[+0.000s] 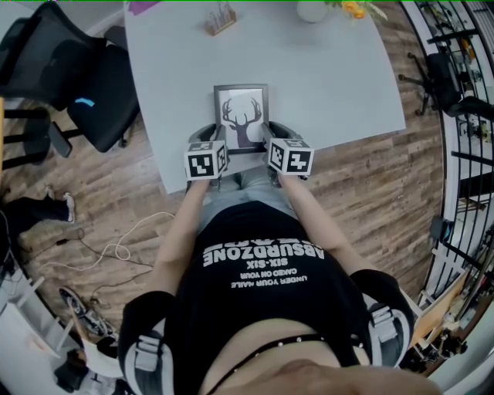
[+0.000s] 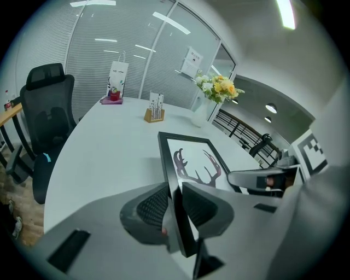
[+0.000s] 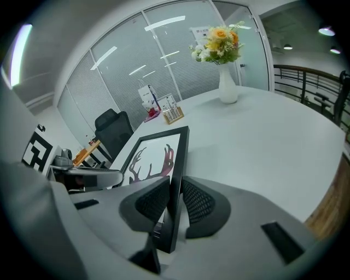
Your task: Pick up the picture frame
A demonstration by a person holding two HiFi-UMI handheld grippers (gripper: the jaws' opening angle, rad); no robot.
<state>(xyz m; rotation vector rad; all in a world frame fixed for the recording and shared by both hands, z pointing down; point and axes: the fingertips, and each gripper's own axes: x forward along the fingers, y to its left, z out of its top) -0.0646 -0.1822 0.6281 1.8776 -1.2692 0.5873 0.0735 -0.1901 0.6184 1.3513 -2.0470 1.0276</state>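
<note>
The picture frame (image 1: 241, 108) is black-edged, with a dark deer-antler print on white. It hangs just above the near part of the grey table (image 1: 332, 69), held on both sides. My left gripper (image 1: 211, 137) is shut on the frame's left edge, and in the left gripper view that edge (image 2: 167, 164) runs between the two ribbed pads of the gripper (image 2: 175, 203). My right gripper (image 1: 271, 134) is shut on the right edge. In the right gripper view the frame (image 3: 158, 153) stands edge-on between the pads of the gripper (image 3: 174, 203). The frame's near corners are hidden behind the jaws.
At the table's far side stand a small wooden holder (image 1: 220, 19), a white vase with flowers (image 1: 312, 9) and a paper bag (image 2: 117, 76). A black office chair (image 1: 93, 85) is to the left of the table. Cables lie on the wooden floor (image 1: 116, 251).
</note>
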